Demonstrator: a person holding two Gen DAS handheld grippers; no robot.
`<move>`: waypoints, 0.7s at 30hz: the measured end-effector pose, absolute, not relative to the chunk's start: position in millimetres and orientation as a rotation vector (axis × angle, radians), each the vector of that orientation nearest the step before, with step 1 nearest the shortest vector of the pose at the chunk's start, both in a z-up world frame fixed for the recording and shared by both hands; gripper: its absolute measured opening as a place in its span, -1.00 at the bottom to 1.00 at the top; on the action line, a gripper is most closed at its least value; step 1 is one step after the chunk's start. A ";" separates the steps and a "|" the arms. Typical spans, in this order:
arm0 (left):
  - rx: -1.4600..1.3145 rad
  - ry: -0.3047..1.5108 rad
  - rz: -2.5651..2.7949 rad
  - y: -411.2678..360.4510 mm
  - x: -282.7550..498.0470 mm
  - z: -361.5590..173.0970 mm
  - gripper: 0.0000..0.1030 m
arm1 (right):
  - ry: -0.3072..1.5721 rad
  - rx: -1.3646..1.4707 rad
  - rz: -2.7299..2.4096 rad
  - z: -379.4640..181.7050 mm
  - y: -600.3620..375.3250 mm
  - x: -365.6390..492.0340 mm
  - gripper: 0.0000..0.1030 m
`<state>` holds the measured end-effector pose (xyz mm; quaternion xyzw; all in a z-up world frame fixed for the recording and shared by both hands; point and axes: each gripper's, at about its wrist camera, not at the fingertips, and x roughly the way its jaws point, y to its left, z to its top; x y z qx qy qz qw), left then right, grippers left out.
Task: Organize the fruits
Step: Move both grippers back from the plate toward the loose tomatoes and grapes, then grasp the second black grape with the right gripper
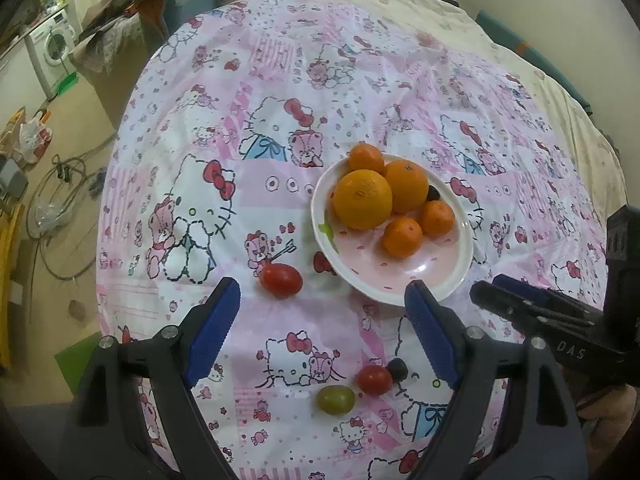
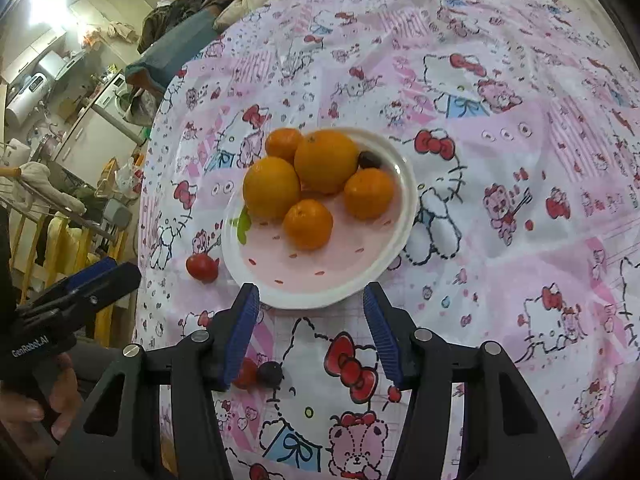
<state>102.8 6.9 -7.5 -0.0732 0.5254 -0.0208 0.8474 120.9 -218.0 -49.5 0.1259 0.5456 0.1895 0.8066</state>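
A white and pink plate (image 1: 416, 276) (image 2: 320, 280) on the patterned cloth holds several oranges (image 1: 362, 199) (image 2: 326, 160) and a dark grape (image 1: 433, 193) (image 2: 369, 159). A red tomato (image 1: 281, 280) (image 2: 202, 267) lies just left of the plate. Nearer me lie another red tomato (image 1: 374, 379) (image 2: 245, 374), a green one (image 1: 335, 399) and a dark grape (image 1: 397, 369) (image 2: 270, 373). My left gripper (image 1: 322, 296) hangs open above the cloth, nothing between its fingers. My right gripper (image 2: 311, 300) stands open at the plate's near rim, empty.
The pink cartoon-print cloth (image 1: 280, 100) covers a bed with a cream quilt (image 1: 440, 12) behind. Beyond its left edge the floor holds hoses (image 1: 60, 208), bags and a washing machine (image 1: 52, 46). A hand (image 2: 36, 404) grips the left tool.
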 end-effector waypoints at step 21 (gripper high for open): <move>-0.264 1.197 0.023 29.8 110.6 -23.4 0.59 | 1.492 0.321 0.607 -114.3 -167.1 104.8 -0.12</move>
